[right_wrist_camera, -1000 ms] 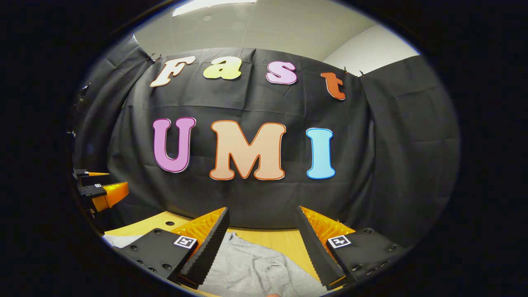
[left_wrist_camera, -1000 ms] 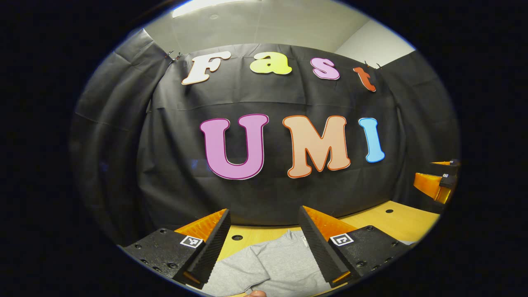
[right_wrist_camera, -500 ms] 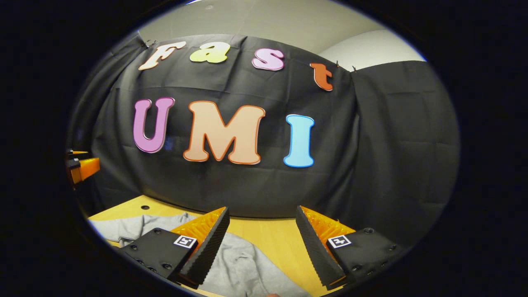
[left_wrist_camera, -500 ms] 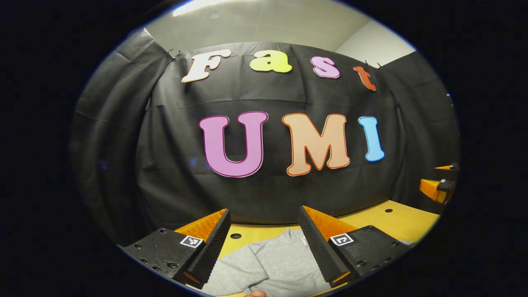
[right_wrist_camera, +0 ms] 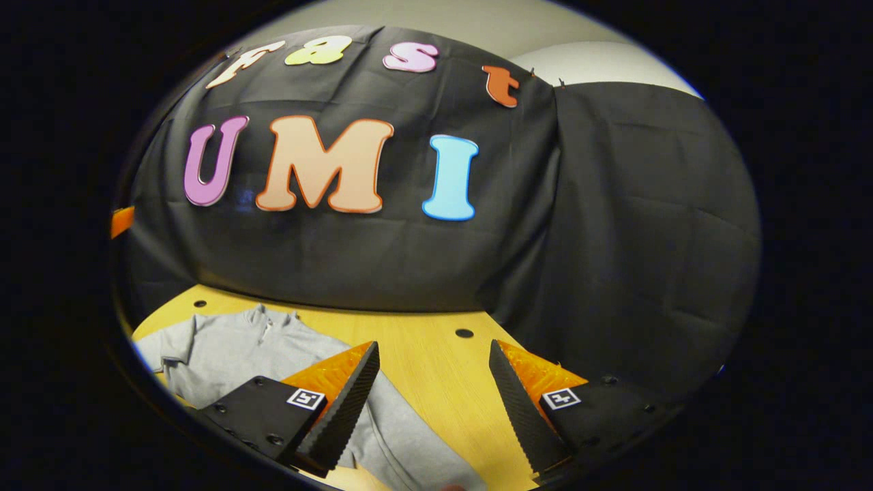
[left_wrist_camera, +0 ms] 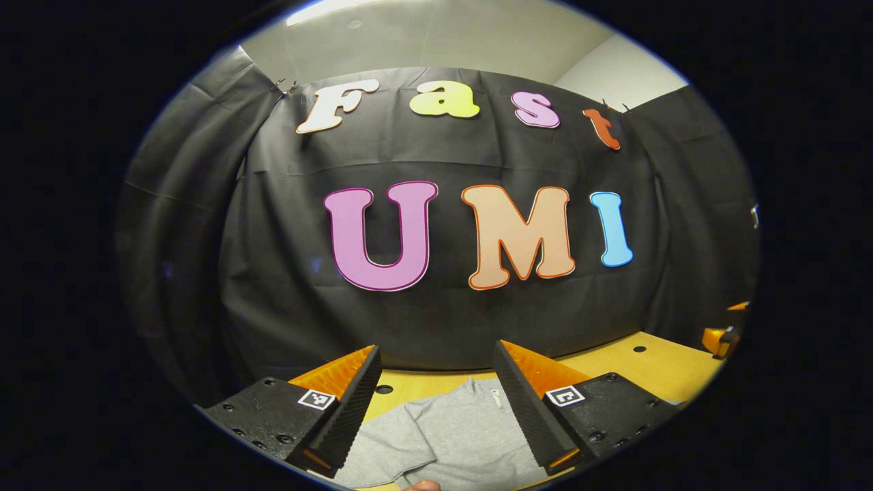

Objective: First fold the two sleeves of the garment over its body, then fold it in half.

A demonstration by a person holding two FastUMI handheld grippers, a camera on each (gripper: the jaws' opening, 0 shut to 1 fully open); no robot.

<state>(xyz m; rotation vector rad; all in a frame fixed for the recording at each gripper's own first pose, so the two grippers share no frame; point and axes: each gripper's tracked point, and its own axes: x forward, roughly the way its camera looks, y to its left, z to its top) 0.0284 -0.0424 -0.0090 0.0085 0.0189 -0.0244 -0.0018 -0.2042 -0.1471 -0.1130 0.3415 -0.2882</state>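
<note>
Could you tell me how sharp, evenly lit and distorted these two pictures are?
Left gripper view: sharp, evenly lit; a ceiling light glares at the top; fisheye bows the wooden table edge, and the grey garment shows between the open left gripper fingers. Right gripper view: equally sharp, tilted lower, the garment clear beside the open right gripper, shadows soft, and the edges curved.

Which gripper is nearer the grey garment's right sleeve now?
Right, as far as I can judge. The right gripper hangs open beside that sleeve on the wooden table; the left gripper hangs open over the grey garment's body.
</note>
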